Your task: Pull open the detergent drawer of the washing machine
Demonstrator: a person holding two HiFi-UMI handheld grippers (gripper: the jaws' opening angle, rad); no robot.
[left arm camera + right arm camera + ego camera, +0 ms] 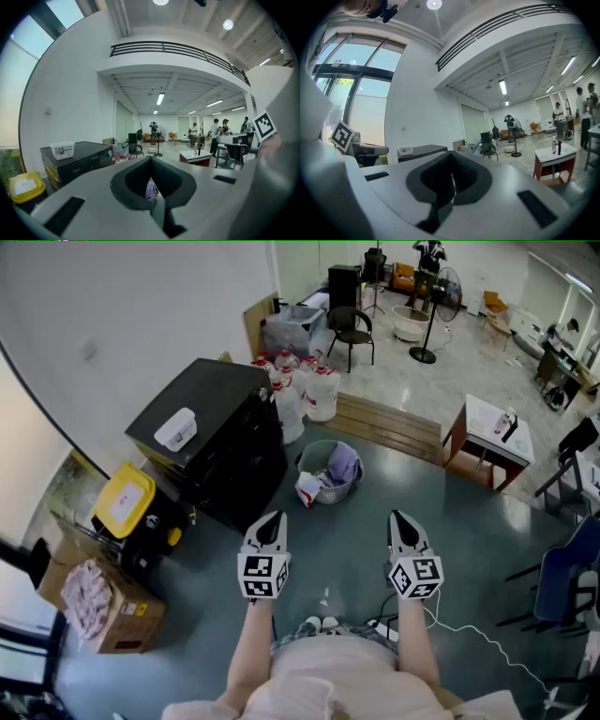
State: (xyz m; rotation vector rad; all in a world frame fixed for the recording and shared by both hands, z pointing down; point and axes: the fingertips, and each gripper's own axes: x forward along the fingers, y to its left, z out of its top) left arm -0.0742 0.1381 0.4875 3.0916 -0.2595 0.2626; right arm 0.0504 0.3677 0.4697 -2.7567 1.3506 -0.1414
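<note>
Room: big white hall with a blue-grey floor.
Head view: black washing machine ahead and to the left of both claws, well apart. Left claw nearer to it than right claw.
Left gripper view: left claw pinched shut, holding nothing. Washing machine off to the left. Detergent drawer too small to pick out.
Right gripper view: right claw pinched shut, empty. Washing machine further left.
Next move: likely a reach forward and left, best with the left claw.
</note>
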